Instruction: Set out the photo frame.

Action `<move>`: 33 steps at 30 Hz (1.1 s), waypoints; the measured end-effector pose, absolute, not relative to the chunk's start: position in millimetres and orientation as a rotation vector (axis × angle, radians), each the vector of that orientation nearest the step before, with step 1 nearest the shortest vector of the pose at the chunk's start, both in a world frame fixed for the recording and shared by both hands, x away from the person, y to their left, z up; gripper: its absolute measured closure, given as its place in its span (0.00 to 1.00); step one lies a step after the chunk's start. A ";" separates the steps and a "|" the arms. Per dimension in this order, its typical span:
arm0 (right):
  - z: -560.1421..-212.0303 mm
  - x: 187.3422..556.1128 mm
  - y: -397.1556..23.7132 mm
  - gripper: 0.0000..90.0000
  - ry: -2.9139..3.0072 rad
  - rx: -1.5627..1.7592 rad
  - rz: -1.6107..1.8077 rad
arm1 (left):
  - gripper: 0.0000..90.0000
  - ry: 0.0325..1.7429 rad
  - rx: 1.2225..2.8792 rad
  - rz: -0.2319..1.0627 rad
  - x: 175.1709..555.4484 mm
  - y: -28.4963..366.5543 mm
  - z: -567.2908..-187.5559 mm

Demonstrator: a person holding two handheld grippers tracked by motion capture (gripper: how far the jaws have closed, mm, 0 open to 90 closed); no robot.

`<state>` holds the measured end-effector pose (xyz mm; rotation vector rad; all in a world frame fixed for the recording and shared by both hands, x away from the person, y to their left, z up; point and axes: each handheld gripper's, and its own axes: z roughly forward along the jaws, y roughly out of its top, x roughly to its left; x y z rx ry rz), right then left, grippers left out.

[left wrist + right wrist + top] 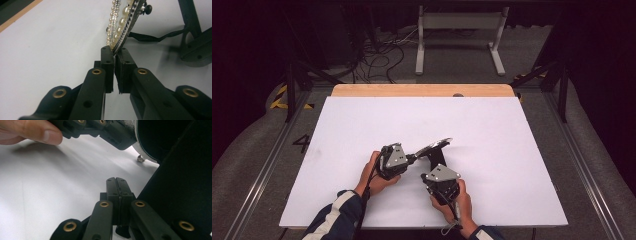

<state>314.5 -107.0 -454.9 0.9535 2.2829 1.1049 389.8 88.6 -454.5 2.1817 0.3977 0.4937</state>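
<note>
**Desk:** White tabletop (362, 130), dark studio floor behind it. What is happening between those two hands?

**Photographer:** A person is holding up a small round mirror (433, 146) with a pearl-beaded rim (117, 27). The left gripper (114, 56) is clenching on the rim's lower edge, so the mirror is rising straight out from its jaw tips and tilting away to the right of it.

**Desk:** And the stand?

**Photographer:** The mirror's black stand (438, 159) is dropping from the frame toward the table, just ahead of the right gripper (441, 181). In the right gripper view it is looming as a dark slab (185, 182) directly to the right of the jaws.

**Desk:** Is the right one gripping it?

**Photographer:** No. The right gripper (116, 180) is clamped tight on nothing, pads meeting, sitting just beside the stand.

**Desk:** Poses?

**Photographer:** The left hand (373, 175) is pointing its gripper (412, 157) level across the table toward the right. The right hand (457, 202) is aiming up-table, nearer the stand, so I judge the next move is turning on that gap.
</note>
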 end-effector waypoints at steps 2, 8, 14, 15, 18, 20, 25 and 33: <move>-455.0 314.6 -107.2 1.00 2.283 0.953 1.107 | 0.87 0.392 2.183 0.485 389.8 88.2 -454.8; -455.2 313.8 -108.2 1.00 2.284 0.953 1.108 | 0.73 0.399 2.164 0.480 389.4 80.7 -455.6; -455.2 313.0 -110.0 1.00 2.278 0.961 1.102 | 0.75 0.426 2.117 0.514 390.1 75.2 -453.7; -455.3 312.8 -110.4 1.00 2.276 0.960 1.099 | 0.78 0.425 2.111 0.521 389.8 74.9 -452.9; -455.4 312.7 -111.8 1.00 2.269 0.963 1.095 | 0.85 0.403 2.123 0.537 387.0 72.8 -452.4; -455.4 312.5 -113.7 1.00 2.260 0.975 1.095 | 0.86 0.389 2.128 0.549 385.4 71.2 -451.9; -454.7 314.0 -120.0 1.00 2.263 0.996 1.102 | 0.87 0.361 2.143 0.574 381.4 68.1 -450.3; -452.3 315.9 -136.5 1.00 2.274 0.988 1.139 | 0.86 0.334 2.150 0.552 378.7 66.1 -449.2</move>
